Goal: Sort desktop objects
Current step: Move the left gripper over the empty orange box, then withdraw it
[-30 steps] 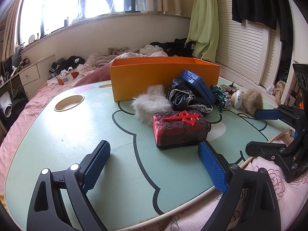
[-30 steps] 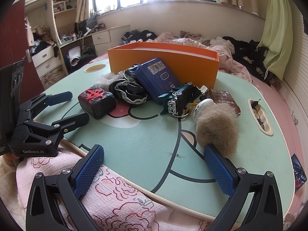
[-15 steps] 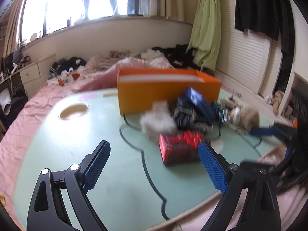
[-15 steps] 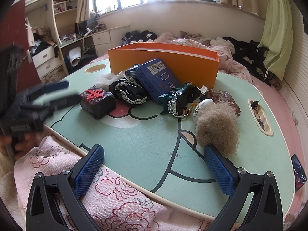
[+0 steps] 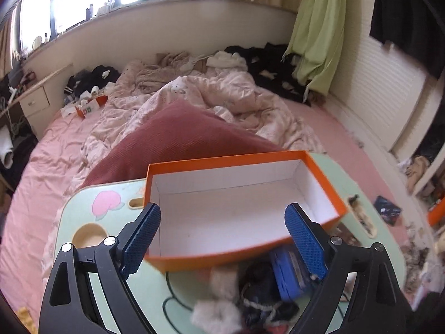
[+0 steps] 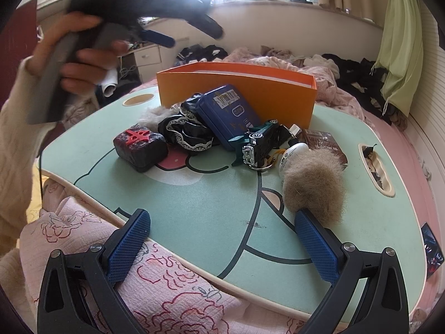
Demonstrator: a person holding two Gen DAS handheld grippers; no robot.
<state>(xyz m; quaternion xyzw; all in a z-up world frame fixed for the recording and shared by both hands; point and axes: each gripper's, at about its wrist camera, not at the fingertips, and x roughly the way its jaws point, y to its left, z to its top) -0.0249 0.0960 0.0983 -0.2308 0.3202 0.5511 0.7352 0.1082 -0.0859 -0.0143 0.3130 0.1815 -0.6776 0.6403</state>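
An orange box with a white, bare inside stands at the back of the green lap table; it also shows in the right wrist view. My left gripper is open, raised high over the box's front wall. In front of the box lie a blue tin, black lace cloth, a dark red case, a green toy car, a white fluffy ball and a brown fluffy ball. My right gripper is open and empty, low at the table's near edge.
The left hand and its gripper hang blurred at top left of the right wrist view. The table rests on a pink bed with a dark red pillow behind the box. The table has a cup hole at left and a slot at right.
My left gripper has risen from the table's near edge and swung forward, now looking down into the orange box. The right gripper and the objects have not moved.
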